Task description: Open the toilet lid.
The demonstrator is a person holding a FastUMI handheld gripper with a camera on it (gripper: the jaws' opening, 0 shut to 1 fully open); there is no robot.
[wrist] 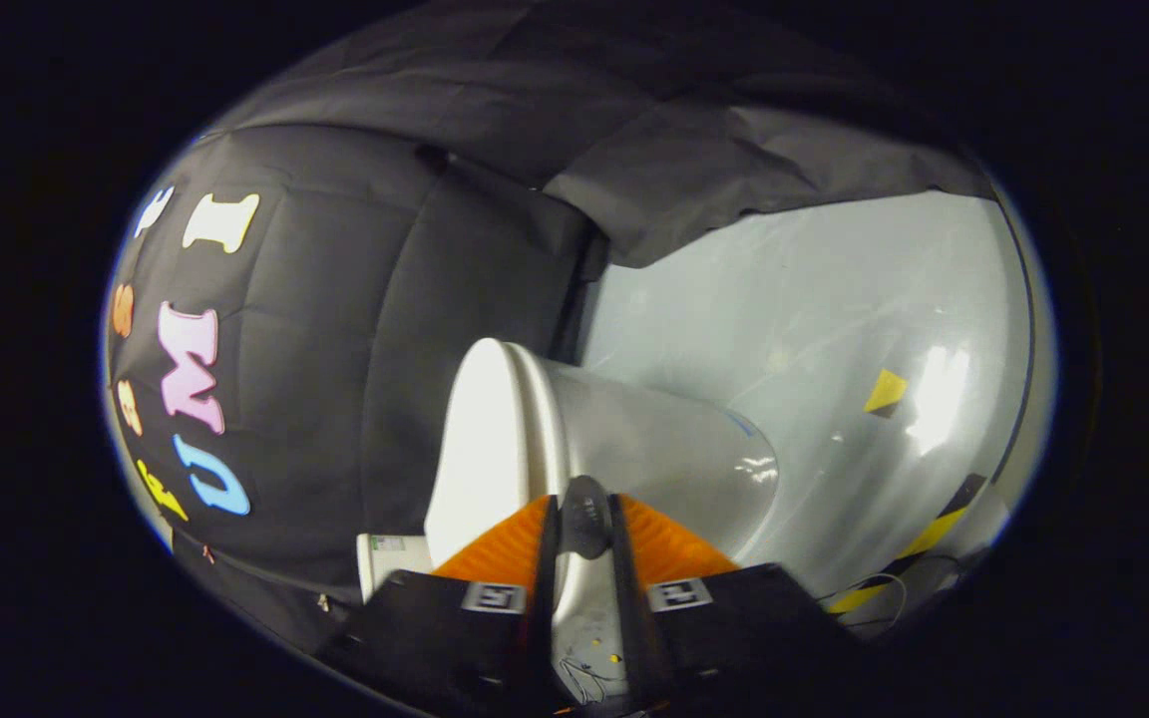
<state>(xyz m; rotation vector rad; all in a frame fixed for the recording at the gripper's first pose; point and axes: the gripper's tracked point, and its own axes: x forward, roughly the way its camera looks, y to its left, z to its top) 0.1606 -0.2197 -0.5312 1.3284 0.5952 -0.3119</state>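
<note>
Fingers nearly closed at toilet lid edge.

Toilet lid just beyond claw

The claw covers the near edge of the white plastic toilet lid; whether both fingers press on that rim cannot be told. The rounded dark part sitting between the fingertips is blurred and unidentifiable. The white ceramic toilet bowl is cut off behind the fingers. A small white labelled box beside the toilet is half hidden; its print is too small to tell.
</note>
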